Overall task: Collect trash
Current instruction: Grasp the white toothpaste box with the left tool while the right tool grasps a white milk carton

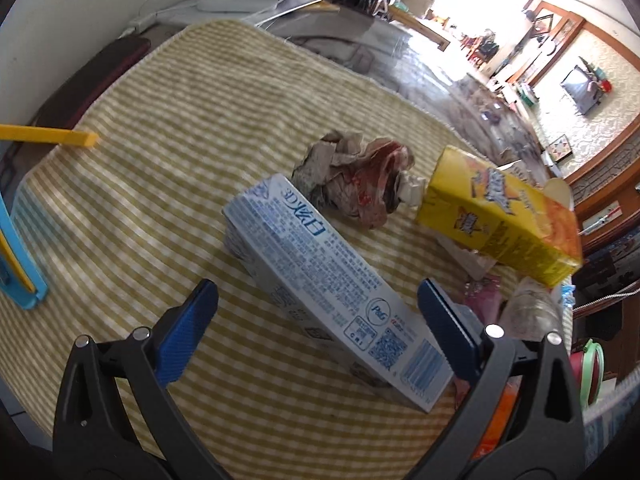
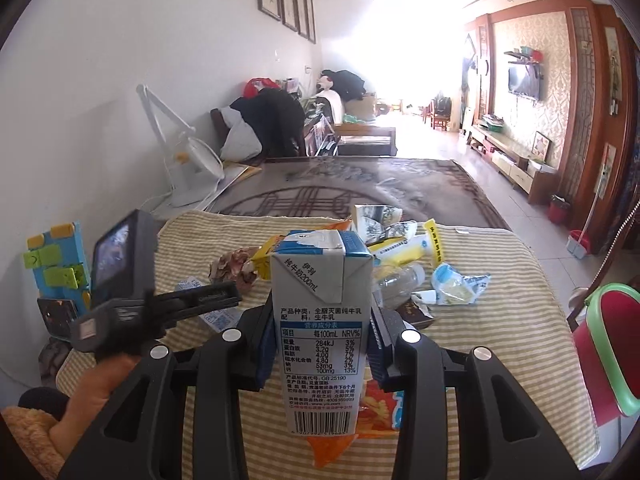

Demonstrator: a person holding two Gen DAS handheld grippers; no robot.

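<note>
Striped yellow cloth [image 1: 168, 208] covers the table, littered with trash. My left gripper [image 1: 316, 300] hangs open over a long toothpaste box [image 1: 332, 296] lying flat beside crumpled paper [image 1: 356, 176]. My right gripper [image 2: 320, 336] clamps an upright milk carton [image 2: 320, 320].

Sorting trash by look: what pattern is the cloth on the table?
The cloth has yellow-and-white checked stripes, clearest in the left wrist view.
</note>
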